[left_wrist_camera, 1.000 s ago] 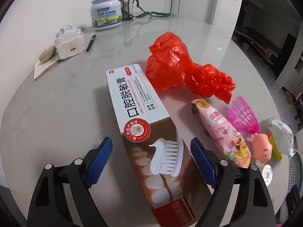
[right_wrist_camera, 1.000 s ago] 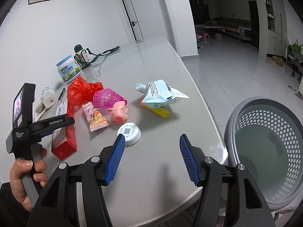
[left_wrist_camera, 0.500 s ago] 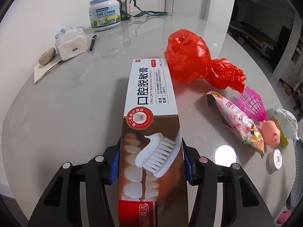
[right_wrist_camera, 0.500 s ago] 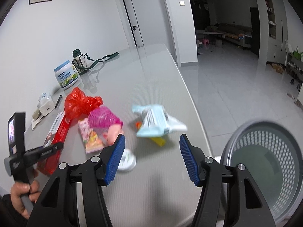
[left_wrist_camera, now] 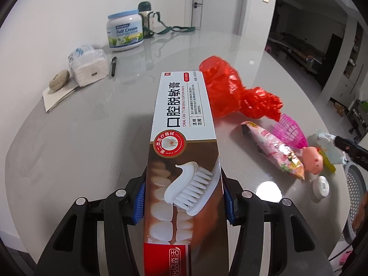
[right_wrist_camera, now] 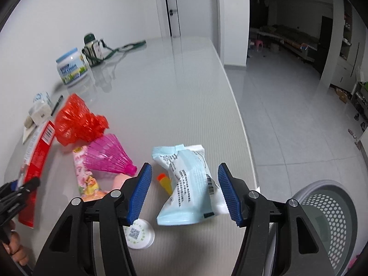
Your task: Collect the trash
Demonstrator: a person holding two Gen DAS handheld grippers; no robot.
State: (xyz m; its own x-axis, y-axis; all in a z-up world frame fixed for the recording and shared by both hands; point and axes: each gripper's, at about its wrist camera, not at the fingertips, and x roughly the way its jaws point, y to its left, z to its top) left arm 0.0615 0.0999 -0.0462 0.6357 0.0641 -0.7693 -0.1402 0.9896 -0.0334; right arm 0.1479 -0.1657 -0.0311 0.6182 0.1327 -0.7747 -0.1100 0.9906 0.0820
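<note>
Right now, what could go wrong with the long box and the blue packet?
1. The left tool clamps the toothpaste box near one end only, so the long free end may sag or knock the red bag.
2. The right tool is open around the blue packet; closing might also catch the yellow stick beside it.

clear: far half of my table [right_wrist_camera: 174, 73] bare | blocked: red bag [right_wrist_camera: 78, 124], pink net [right_wrist_camera: 108, 156], blue-white packet [right_wrist_camera: 186, 184] crowd near edge | basket [right_wrist_camera: 326, 220] mouth open
</note>
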